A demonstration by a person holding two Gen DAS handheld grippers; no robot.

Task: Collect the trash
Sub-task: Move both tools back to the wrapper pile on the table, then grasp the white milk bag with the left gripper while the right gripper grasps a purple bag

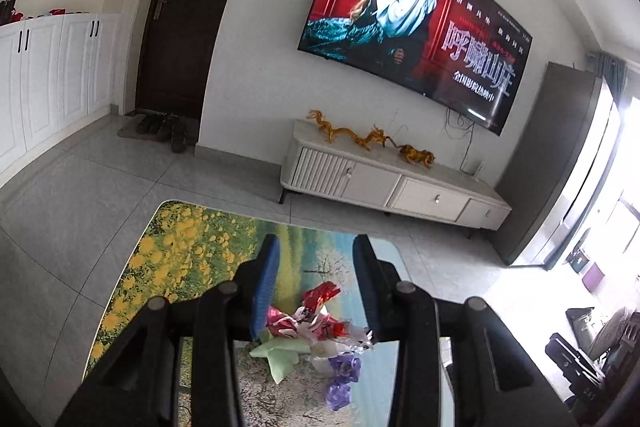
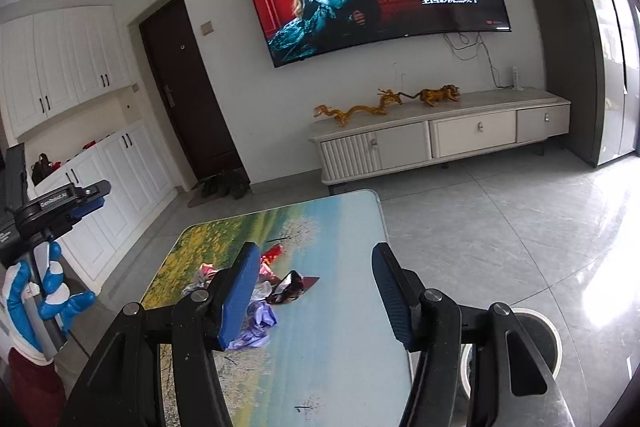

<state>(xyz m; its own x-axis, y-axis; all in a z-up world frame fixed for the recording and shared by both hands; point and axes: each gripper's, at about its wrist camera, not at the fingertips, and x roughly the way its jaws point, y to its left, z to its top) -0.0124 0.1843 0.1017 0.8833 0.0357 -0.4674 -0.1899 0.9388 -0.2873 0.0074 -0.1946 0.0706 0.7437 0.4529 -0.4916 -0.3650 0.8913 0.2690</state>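
Wrappers [image 1: 316, 327] heaped mid-table [image 2: 340, 227], lower centre of both frames — still uncollected. Left gripper [image 1: 316, 247] parted, nothing pinched. Right gripper [image 2: 312, 255] spreading wider, empty too — probably sizing up the pile. Bin [image 2: 536, 339] waiting lower right, handy for the drop.

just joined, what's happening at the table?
A person holds a claw in each hand above a table with a landscape print. A pile of crumpled wrappers lies on it, untouched. The left claw and right claw both stand open and empty. A round bin sits on the floor at the table's right.
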